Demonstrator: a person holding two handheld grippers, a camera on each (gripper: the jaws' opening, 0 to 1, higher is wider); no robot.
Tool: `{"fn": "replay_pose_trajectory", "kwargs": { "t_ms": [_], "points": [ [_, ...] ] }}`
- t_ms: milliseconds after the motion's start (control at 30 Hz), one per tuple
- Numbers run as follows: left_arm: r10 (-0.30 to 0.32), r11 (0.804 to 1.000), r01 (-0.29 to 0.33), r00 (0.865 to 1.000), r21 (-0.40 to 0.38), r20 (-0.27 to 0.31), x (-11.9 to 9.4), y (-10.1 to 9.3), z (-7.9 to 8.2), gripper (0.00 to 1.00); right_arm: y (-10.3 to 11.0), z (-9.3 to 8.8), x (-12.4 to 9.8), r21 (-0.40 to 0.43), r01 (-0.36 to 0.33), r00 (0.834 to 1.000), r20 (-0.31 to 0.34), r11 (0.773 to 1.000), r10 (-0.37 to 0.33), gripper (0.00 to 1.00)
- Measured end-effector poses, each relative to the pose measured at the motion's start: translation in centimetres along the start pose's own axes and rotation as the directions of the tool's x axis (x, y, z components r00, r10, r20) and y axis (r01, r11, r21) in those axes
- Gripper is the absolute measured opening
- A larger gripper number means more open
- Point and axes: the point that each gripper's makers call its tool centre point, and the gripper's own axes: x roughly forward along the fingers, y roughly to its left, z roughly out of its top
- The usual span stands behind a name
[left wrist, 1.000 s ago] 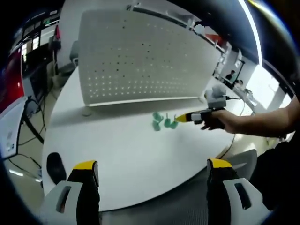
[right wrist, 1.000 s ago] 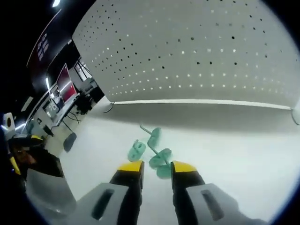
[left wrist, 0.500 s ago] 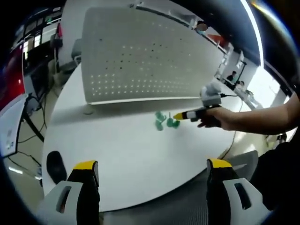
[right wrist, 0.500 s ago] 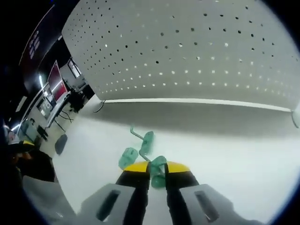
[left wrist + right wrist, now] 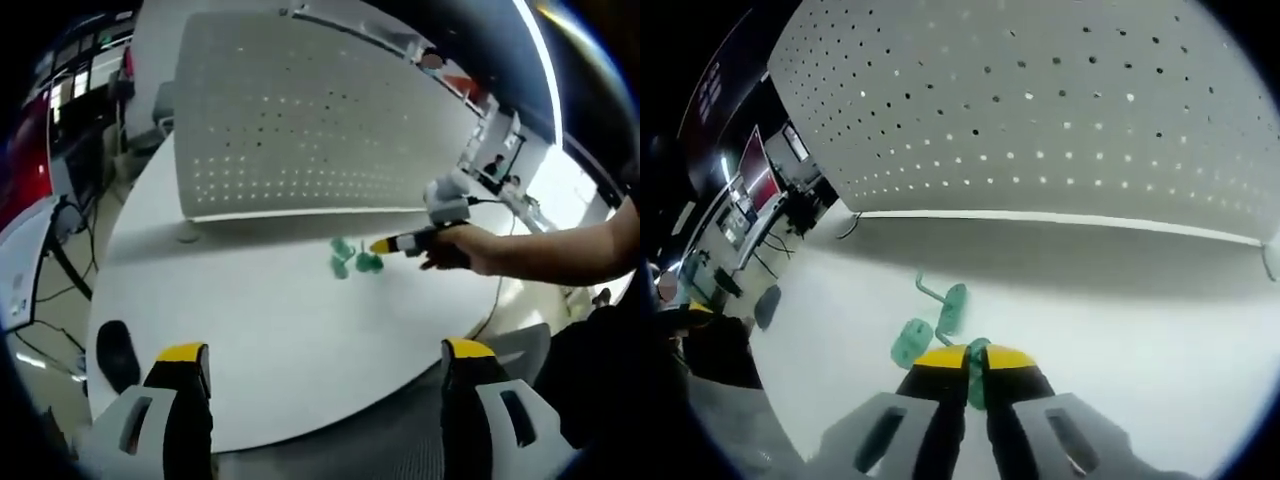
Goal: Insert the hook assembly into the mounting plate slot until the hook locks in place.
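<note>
Right gripper (image 5: 975,358) fingers clenched on one green hook (image 5: 977,352); two more hooks (image 5: 940,318) just ahead. Pegboard (image 5: 1040,100) beyond, bare desk (image 5: 1140,340) between. Left gripper (image 5: 325,362) fingers spread wide, empty.

Pegboard (image 5: 1060,110): matt white, perforated sheet. Table (image 5: 290,330): smooth white, slight sheen. Hooks (image 5: 940,315): translucent green plastic with thin metal wire. Right gripper (image 5: 976,357) tips: glossy yellow.
</note>
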Motion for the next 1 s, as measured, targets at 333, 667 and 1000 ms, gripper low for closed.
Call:
{"fn": "replay_pose_trajectory", "kwargs": {
  "t_ms": [333,667,1000],
  "points": [
    [-0.009,1.0,0.009,1.0,0.004,0.002,0.2,-0.2,0.2,0.97,-0.4,-0.5,-0.7,-0.035,0.012,1.0,-0.008,0.999,-0.012,0.0],
    [-0.013,1.0,0.013,1.0,0.018,0.012,0.2,-0.5,0.8,0.97,-0.6,0.2,-1.9,-0.048,0.018,1.0,0.021,0.999,-0.017,0.0],
    [-0.01,0.999,0.01,1.0,0.035,0.016,0.2,-0.7,1.4,0.98,0.7,3.1,-3.9,-0.04,-0.018,0.992,0.122,0.999,0.023,0.0]
  ]
}}
